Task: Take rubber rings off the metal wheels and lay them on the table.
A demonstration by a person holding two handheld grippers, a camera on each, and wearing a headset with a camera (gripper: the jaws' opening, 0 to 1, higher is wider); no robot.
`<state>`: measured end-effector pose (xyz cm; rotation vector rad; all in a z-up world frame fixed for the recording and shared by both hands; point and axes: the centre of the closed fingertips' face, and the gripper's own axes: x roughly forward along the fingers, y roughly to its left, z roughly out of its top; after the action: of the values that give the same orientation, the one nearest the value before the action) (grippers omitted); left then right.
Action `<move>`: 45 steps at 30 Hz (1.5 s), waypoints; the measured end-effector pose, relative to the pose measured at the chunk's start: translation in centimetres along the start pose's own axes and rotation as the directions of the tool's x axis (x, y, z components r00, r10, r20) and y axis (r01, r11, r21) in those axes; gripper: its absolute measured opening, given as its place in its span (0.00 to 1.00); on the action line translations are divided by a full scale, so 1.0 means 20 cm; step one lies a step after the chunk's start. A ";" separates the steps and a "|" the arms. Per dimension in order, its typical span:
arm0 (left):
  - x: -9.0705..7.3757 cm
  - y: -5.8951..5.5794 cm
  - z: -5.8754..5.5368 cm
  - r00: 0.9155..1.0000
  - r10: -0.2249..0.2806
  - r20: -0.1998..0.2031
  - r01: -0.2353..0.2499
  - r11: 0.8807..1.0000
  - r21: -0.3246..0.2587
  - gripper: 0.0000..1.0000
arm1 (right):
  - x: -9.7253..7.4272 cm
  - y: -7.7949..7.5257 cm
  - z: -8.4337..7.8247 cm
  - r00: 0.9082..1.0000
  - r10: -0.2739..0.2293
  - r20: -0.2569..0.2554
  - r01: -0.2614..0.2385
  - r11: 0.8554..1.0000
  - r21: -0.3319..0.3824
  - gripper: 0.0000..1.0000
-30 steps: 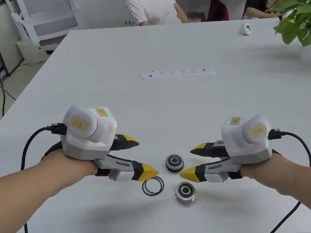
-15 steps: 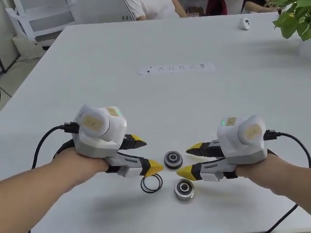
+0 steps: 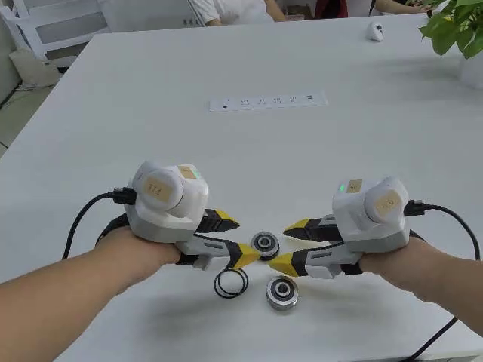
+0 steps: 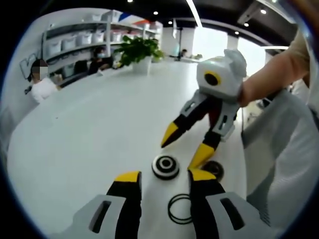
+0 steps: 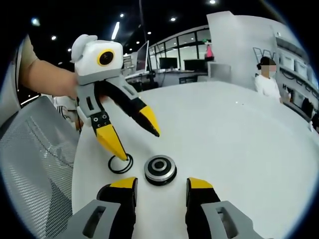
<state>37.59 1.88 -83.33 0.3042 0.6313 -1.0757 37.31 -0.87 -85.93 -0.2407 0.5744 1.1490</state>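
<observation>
Currently wheel [image 3: 265, 243] btwn left gripper [image 3: 245, 239] & right gripper [image 3: 279, 247] fingers [image 3: 298, 225].

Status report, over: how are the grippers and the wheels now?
Both open: left gripper, right gripper, either side of far wheel. No grip on near wheel. Some loose rings on table. Nothing blocks.

Far wheel [image 3: 265, 243] hemmed between left tool [image 3: 243, 239] and right tool [image 3: 281, 246]; table [image 3: 264, 166] beyond open
</observation>
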 end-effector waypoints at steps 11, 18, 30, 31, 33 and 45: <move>0.07 -0.02 0.00 1.000 -0.018 -0.013 0.018 1.000 0.011 0.30 | 0.00 0.00 0.00 1.000 -0.001 0.005 0.001 1.000 0.007 0.35; 0.09 -0.02 0.01 1.000 -0.021 -0.015 0.022 1.000 0.009 0.25 | 0.00 0.00 0.00 1.000 0.000 0.004 0.000 1.000 0.010 0.35; 0.14 -0.03 0.01 0.999 -0.019 -0.031 0.020 0.999 0.041 0.18 | 0.00 0.00 -0.01 1.000 -0.002 0.003 0.002 1.000 0.013 0.35; 0.14 -0.02 0.01 0.999 -0.014 -0.032 0.016 0.999 0.043 0.17 | 0.00 -0.01 -0.01 1.000 -0.003 0.004 0.003 1.000 0.015 0.35; 0.14 -0.02 0.00 0.999 0.001 -0.032 0.001 0.998 0.063 0.16 | 0.00 -0.01 -0.01 1.000 -0.002 0.005 0.002 1.000 0.016 0.35; 0.14 -0.01 0.01 0.999 0.029 -0.018 -0.028 0.998 0.057 0.14 | 0.03 0.01 0.01 1.000 0.004 0.022 -0.004 1.000 0.023 0.35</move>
<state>38.32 -0.31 -84.94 0.3721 0.6120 -1.0661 37.46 -0.17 -86.06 -0.2071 0.5690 1.1468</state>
